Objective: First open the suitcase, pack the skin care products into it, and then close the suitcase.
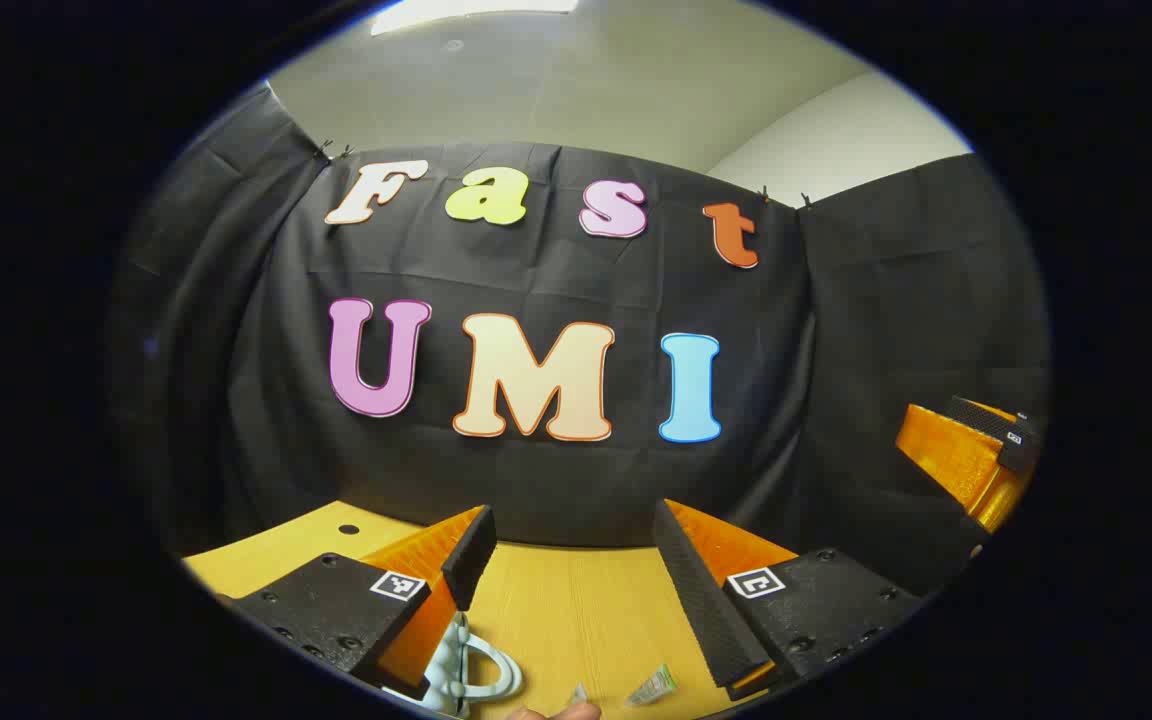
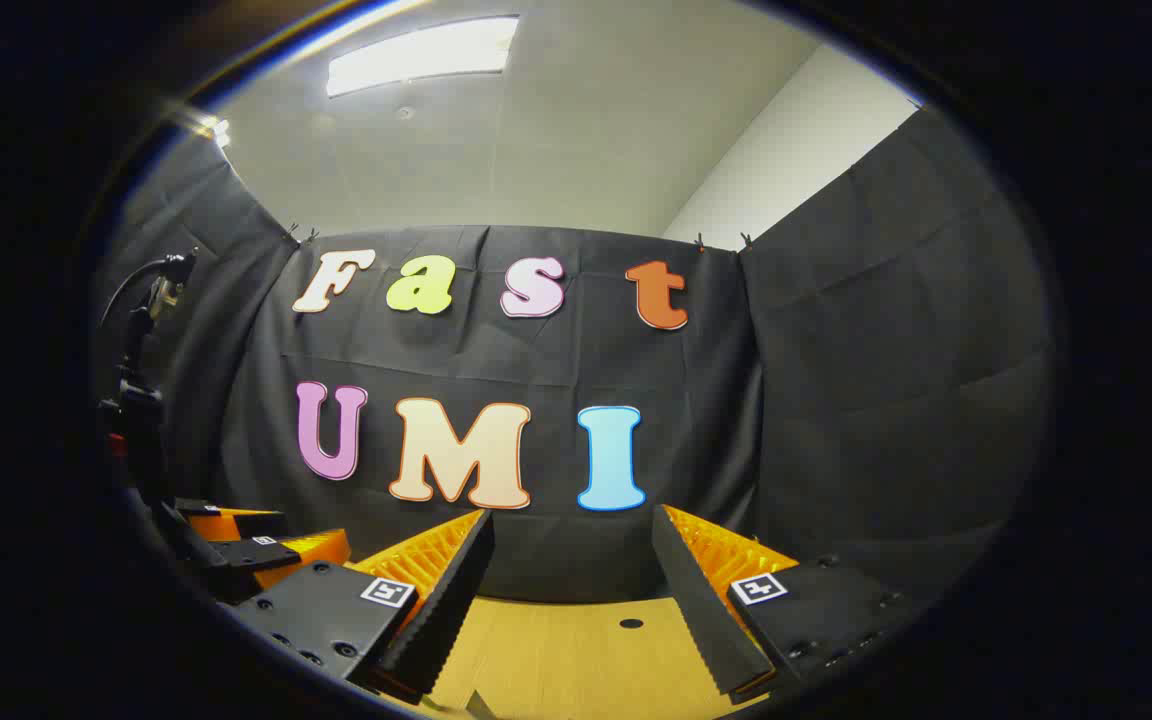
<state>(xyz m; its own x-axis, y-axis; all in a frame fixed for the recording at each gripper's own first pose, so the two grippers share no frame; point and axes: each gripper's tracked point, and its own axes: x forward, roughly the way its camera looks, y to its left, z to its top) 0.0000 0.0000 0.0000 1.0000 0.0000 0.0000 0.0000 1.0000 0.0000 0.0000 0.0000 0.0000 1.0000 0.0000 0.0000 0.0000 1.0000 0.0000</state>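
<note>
left gripper (image 1: 572, 580): fingers wide, empty | right gripper (image 2: 570, 590): fingers wide, empty | small tube (image 1: 652, 686): on tabletop (image 1: 556, 610), near edge, beside pale blue handle (image 1: 471, 672)

Both the left gripper (image 1: 571, 580) and the right gripper (image 2: 568, 590) are held level, facing forward, jaws spread wide apart with nothing between them.

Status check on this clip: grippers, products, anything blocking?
Left hand-held gripper open, empty. Right hand-held gripper open, empty. Small tube lying on table, untouched. Pale handle by left finger; nothing blocking.
</note>
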